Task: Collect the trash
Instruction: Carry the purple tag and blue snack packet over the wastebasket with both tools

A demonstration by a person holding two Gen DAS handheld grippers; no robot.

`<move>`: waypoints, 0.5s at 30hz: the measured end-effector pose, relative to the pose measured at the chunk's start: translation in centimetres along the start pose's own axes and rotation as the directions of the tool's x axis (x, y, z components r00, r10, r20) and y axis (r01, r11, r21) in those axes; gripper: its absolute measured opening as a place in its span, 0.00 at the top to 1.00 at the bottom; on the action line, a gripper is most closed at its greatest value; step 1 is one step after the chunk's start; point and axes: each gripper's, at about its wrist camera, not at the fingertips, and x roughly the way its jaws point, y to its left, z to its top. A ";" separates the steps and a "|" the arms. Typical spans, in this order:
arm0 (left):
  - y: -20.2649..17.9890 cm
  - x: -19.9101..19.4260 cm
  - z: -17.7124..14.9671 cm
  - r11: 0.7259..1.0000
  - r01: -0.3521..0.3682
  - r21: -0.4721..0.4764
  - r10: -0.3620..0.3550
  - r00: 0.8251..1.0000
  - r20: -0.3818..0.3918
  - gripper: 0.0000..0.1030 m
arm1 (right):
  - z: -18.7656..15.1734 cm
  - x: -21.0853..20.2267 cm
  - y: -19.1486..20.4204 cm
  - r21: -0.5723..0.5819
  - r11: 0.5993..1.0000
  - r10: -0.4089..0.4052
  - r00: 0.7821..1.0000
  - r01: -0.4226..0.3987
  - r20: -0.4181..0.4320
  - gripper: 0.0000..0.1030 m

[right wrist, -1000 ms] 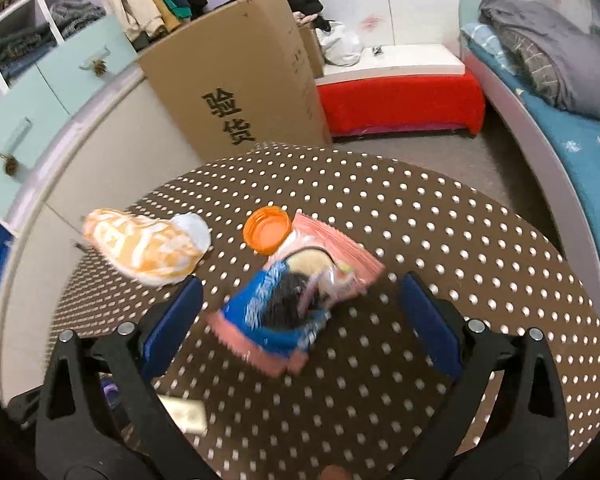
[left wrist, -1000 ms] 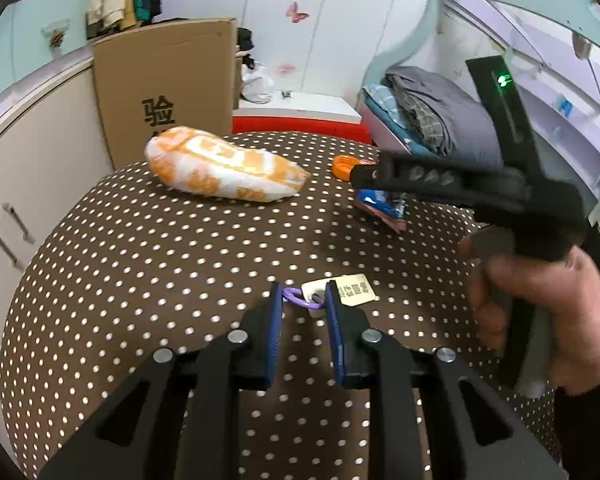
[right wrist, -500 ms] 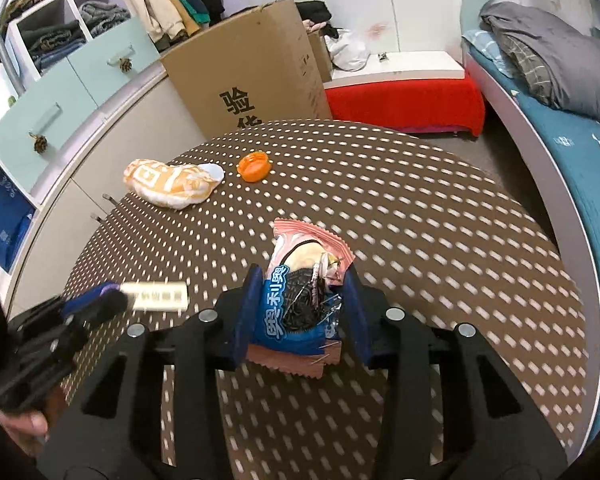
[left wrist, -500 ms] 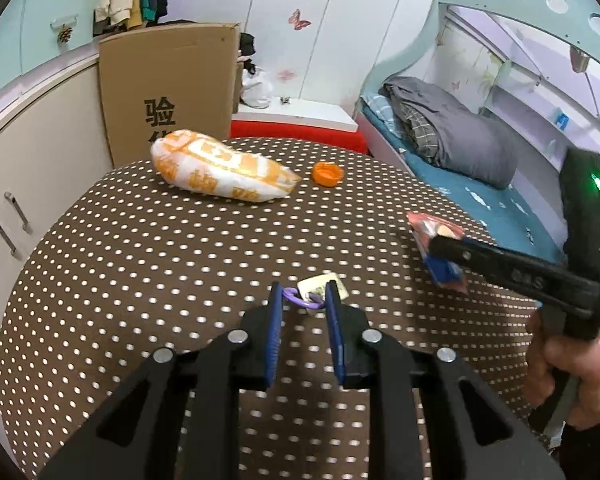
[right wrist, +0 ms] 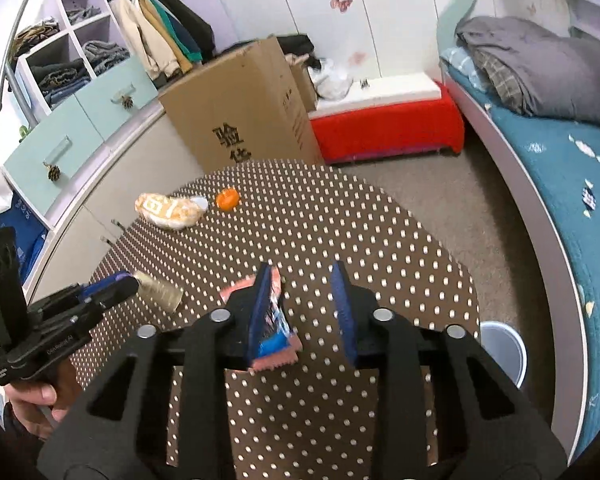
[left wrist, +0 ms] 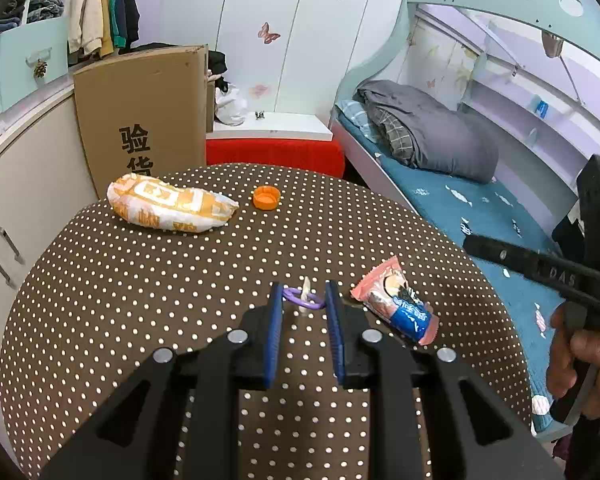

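The left gripper (left wrist: 302, 308) has its fingers narrowed on a paper tag (left wrist: 305, 299) with a purple loop, above the dotted desk (left wrist: 140, 280). Just right of it, the snack wrapper (left wrist: 396, 306) lies on the desk. The right gripper (right wrist: 302, 312) has parted fingers; its left finger (right wrist: 260, 312) is against the wrapper.

the right gripper (right wrist: 304, 312) is no longer clamping the pink and blue snack wrapper (left wrist: 396, 304); its jaws are standing apart and the wrapper is now lying on the dotted tabletop (left wrist: 140, 280), just beside the left gripper (left wrist: 302, 308).
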 end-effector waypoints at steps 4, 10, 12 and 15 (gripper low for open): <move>-0.1 -0.1 -0.6 1.000 -0.005 0.000 0.005 1.000 -0.015 0.80 | -0.9 1.8 1.4 -0.057 0.998 0.034 0.998 -0.037 -0.050 0.34; 0.2 -0.9 -0.8 1.000 -0.014 -0.013 0.014 1.000 -0.015 0.80 | -2.1 6.6 4.6 -0.216 0.975 0.008 0.987 -0.042 -0.160 0.47; 0.3 -1.2 -0.7 1.000 -0.022 -0.016 0.021 1.000 -0.012 0.80 | -2.6 6.8 5.7 -0.287 0.958 -0.023 0.989 -0.021 -0.149 0.63; 0.1 -1.4 -0.6 1.000 -0.023 -0.013 0.023 1.000 -0.011 0.80 | -2.6 6.1 5.6 -0.289 0.956 0.008 0.988 -0.053 -0.153 0.67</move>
